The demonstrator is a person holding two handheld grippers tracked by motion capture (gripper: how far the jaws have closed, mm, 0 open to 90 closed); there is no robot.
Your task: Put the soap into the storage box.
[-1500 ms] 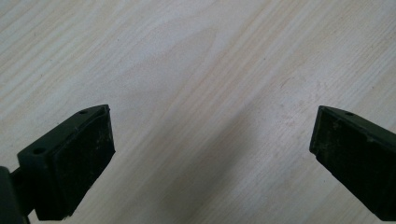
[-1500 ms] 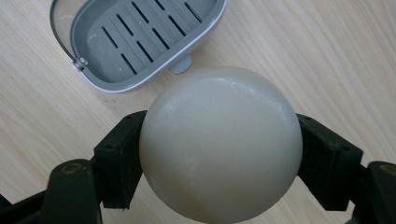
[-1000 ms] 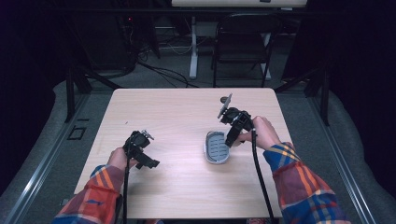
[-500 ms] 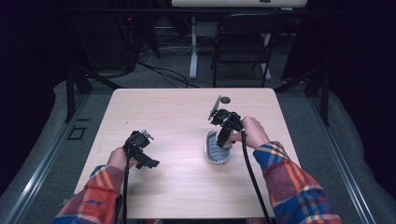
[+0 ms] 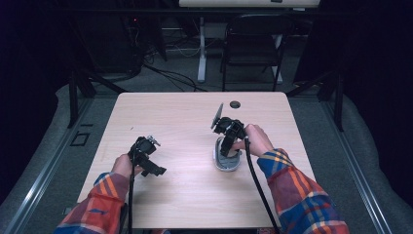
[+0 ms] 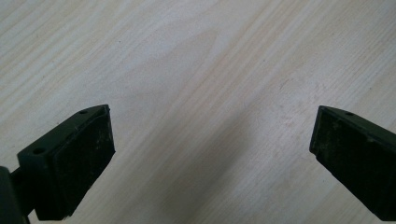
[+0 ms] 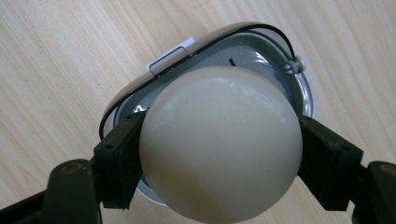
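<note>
Since a second ago the right claw (image 7: 219, 154) has come in from the table's (image 5: 185, 112) right edge and down, clamping one cream egg-shaped ball (image 7: 219, 140) just above one grey oval dish (image 7: 299, 88), which has nothing in it and lies right of the table's middle. Near the front-left corner, the left claw (image 6: 210, 154) has kept still, spread wide over bare wood.
</note>
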